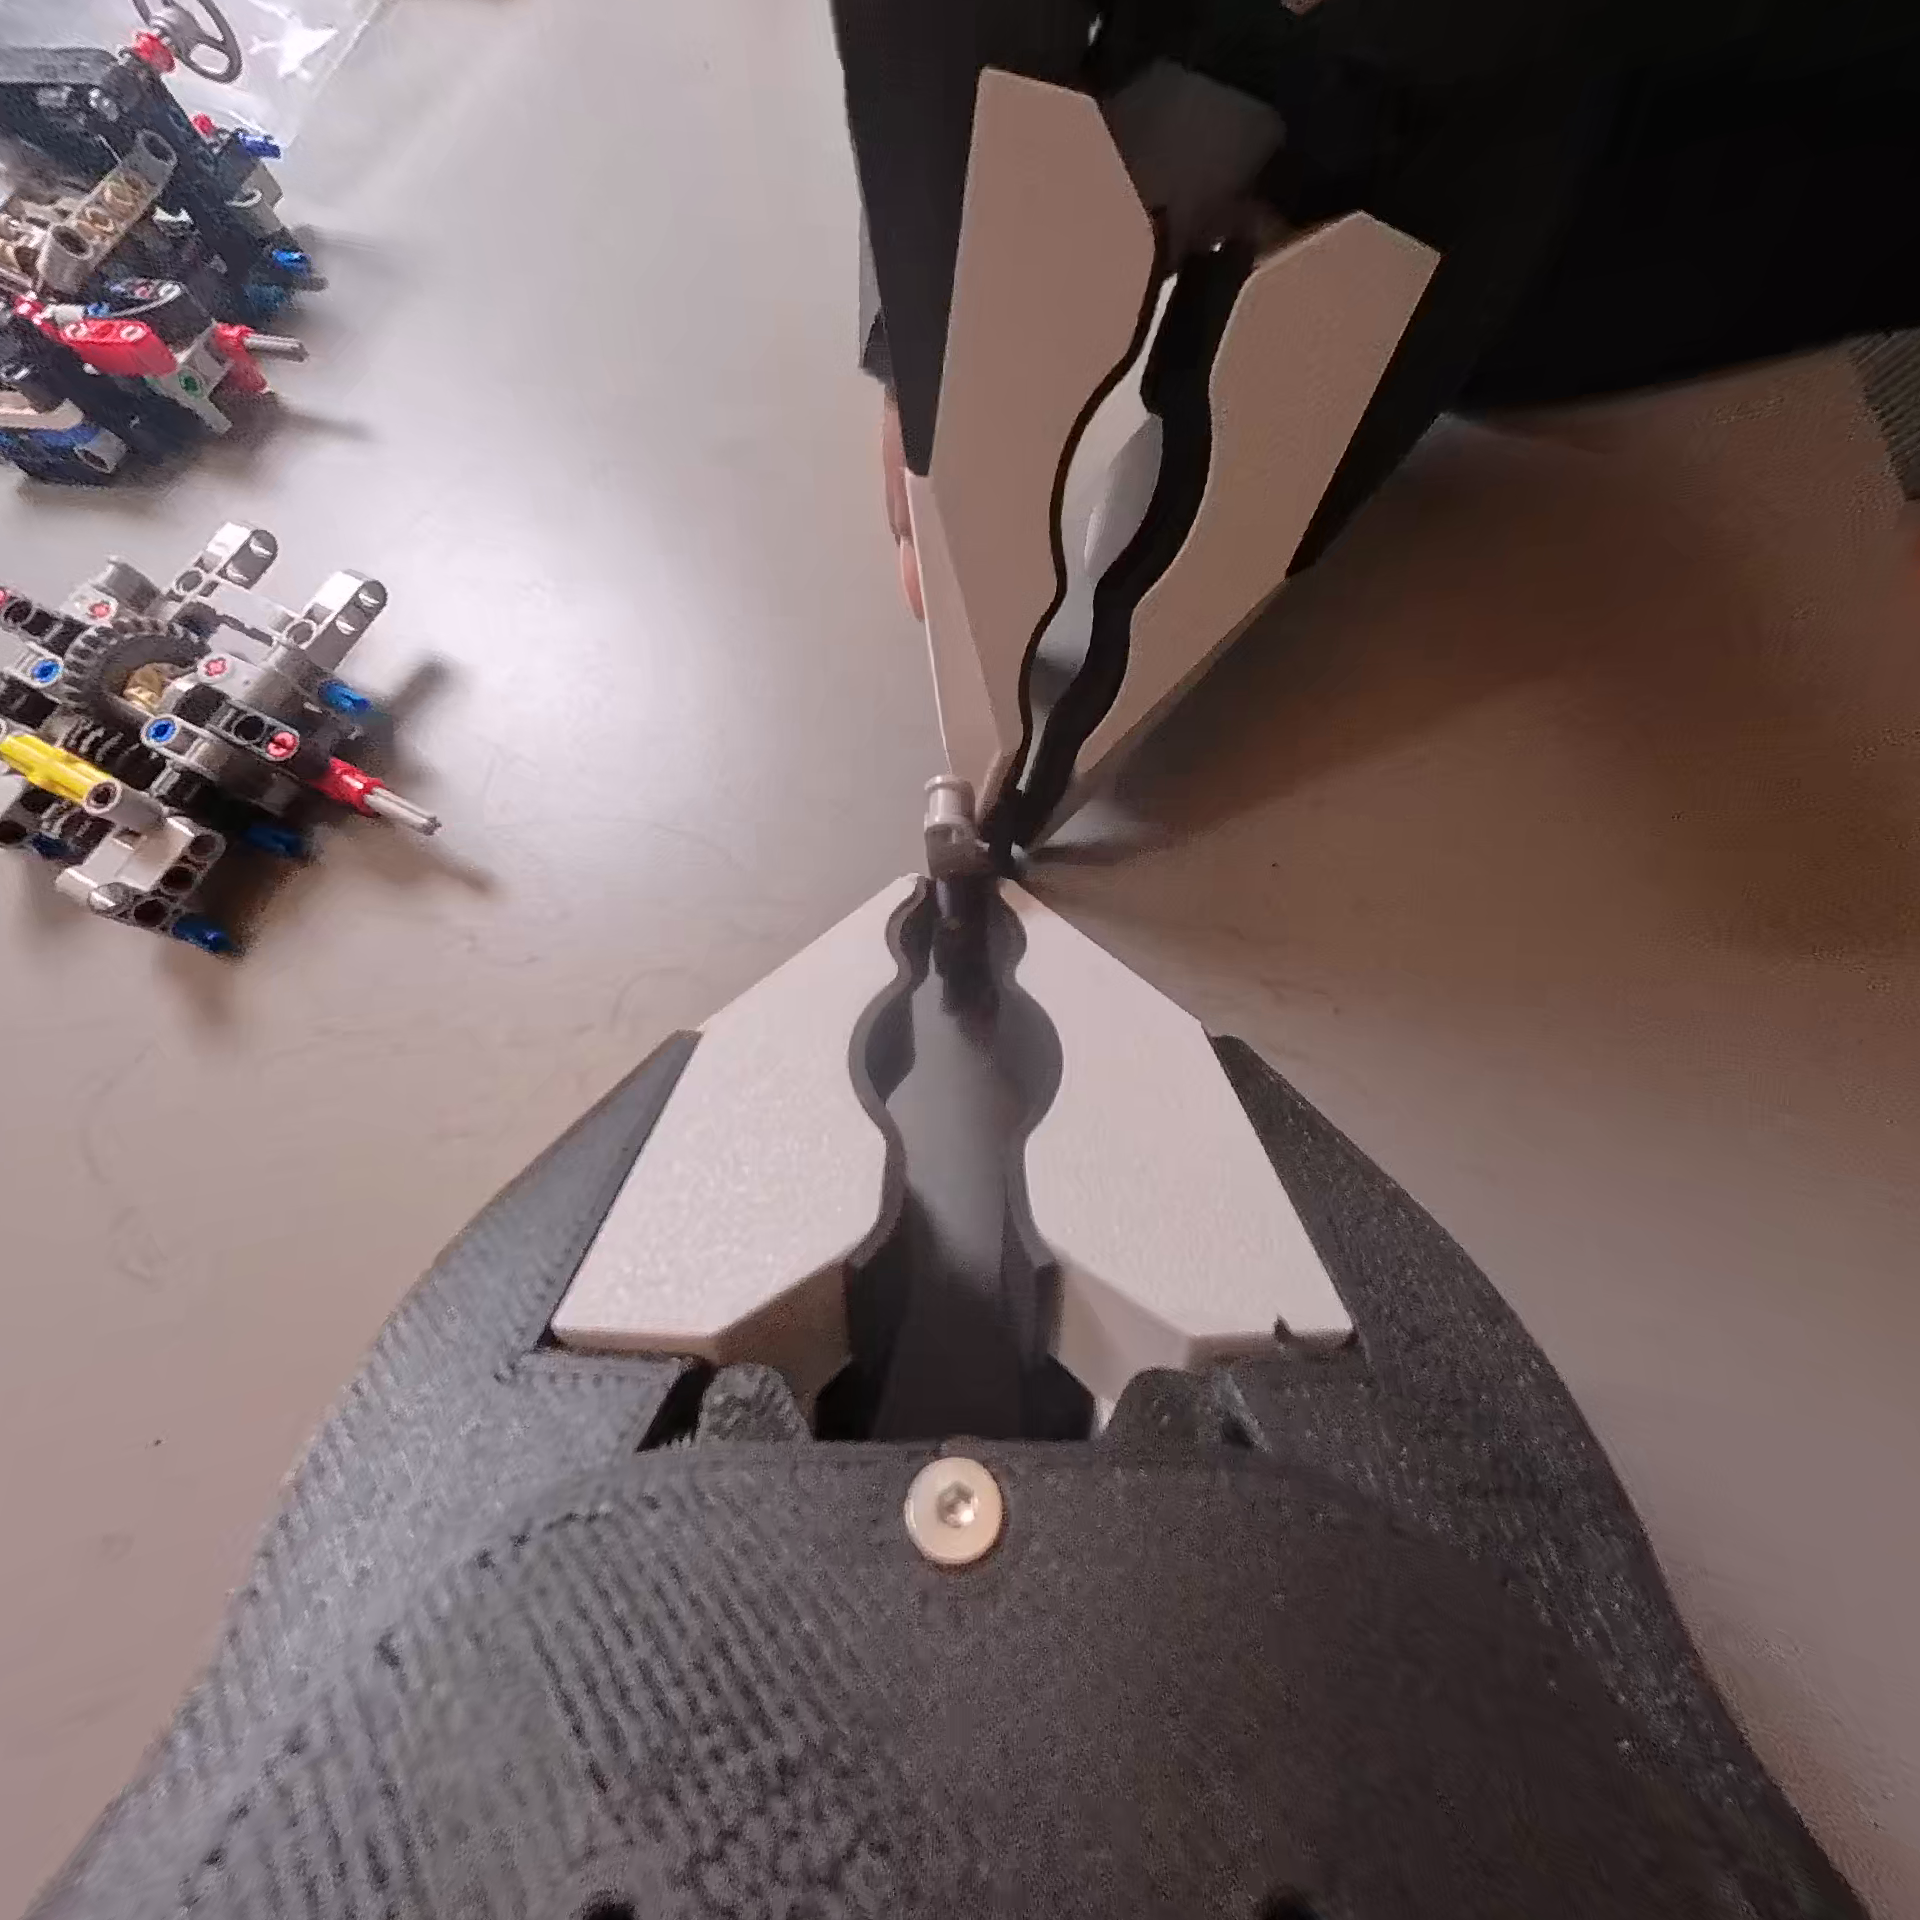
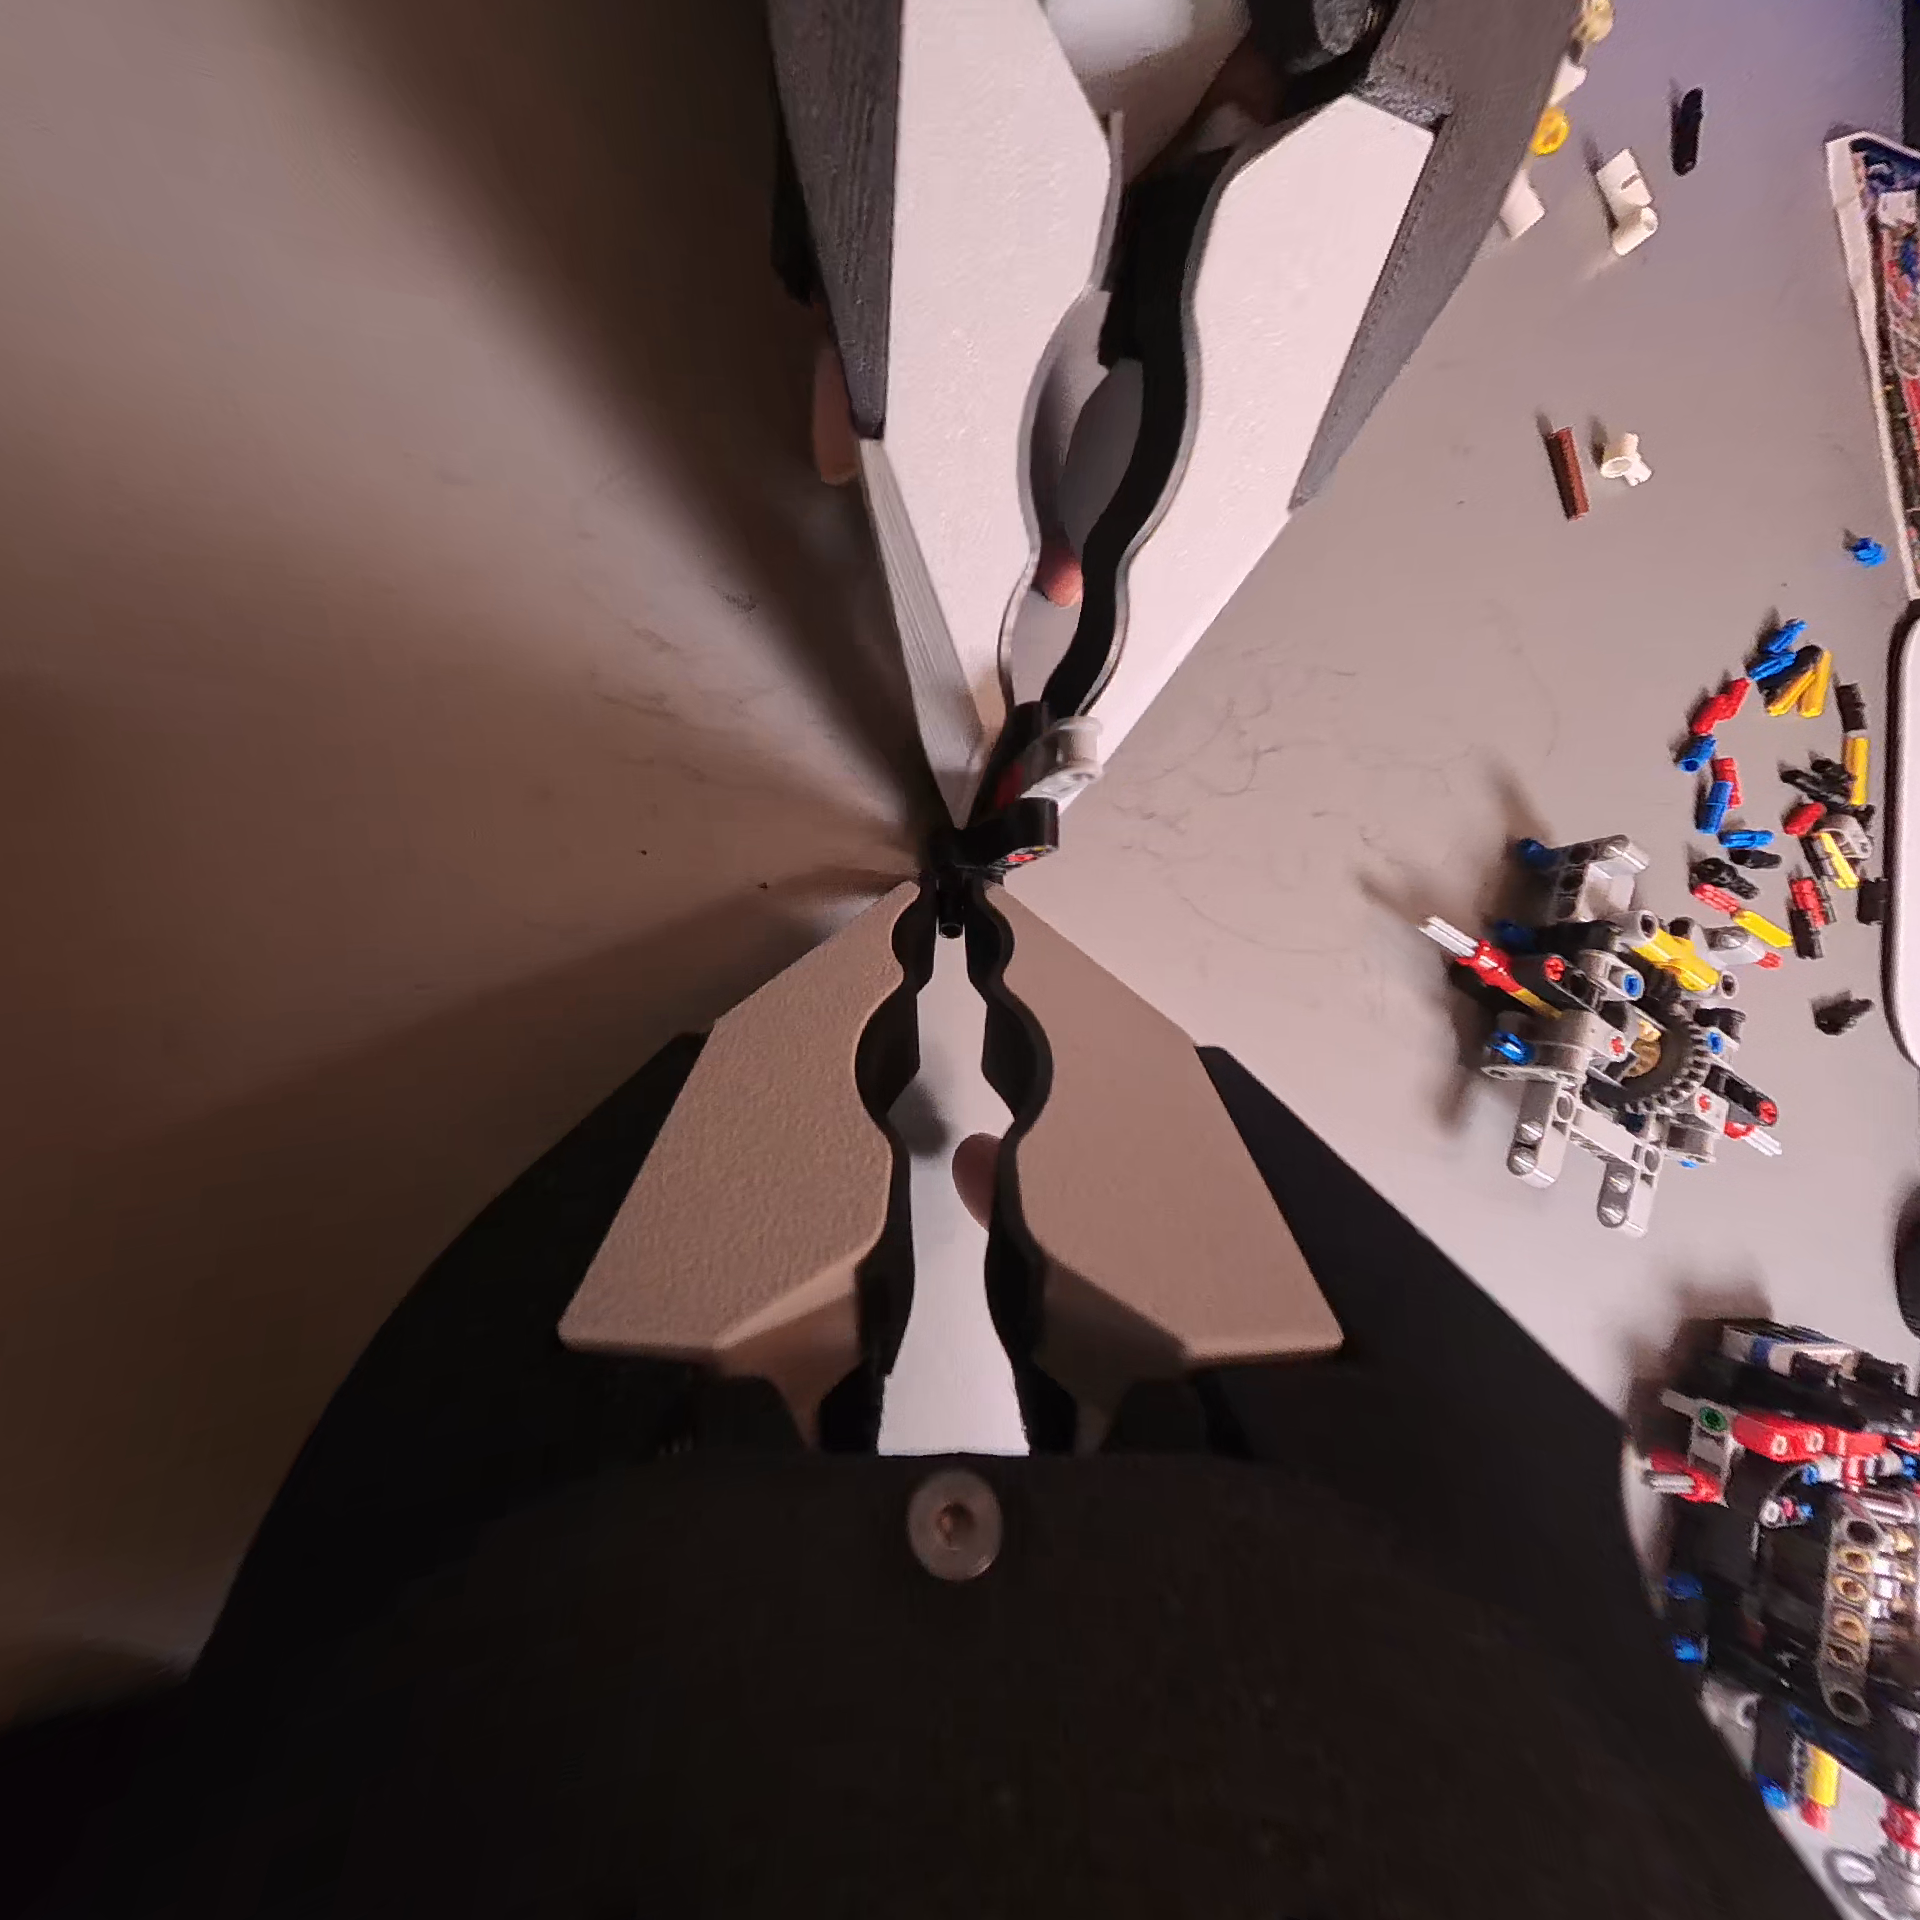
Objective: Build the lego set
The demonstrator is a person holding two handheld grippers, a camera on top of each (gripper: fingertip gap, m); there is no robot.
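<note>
The two grippers meet nose to nose just above a bare part of the tabletop [image 1: 623, 416], away from its edges

The left gripper [image 1: 961, 899] has its jaws pressed in on a small black and grey piece [image 1: 951, 826]. The grey end sticks out past the tips, and the black part sits between the pads

The right gripper [image 2: 948, 899] comes from the other side. Its jaws pinch a little black pin [image 2: 948, 914] right at the tips. The pin points at the black and grey piece and touches it or almost touches it. I cannot tell if the pin is in a hole, because that spot is dark and very small

Toward the far edge of the tabletop there are things that are already built. One is a grey and black model with a gear [image 2: 1621, 1049]. Next to it is a bigger black model with red and blue bits [image 2: 1808, 1538]. Neither gripper is near them

A lot is not joined up. A heap of loose little pins [image 2: 1787, 790] in blue, red, yellow and black lies close to the gear model. A few white pieces [image 2: 1626, 187] and a brown stick [image 2: 1567, 473] lie farther along. A paper booklet [image 2: 1881, 312] lies beside them

So some building looks done, one small pin is at the piece, and many bits lie loose
</note>
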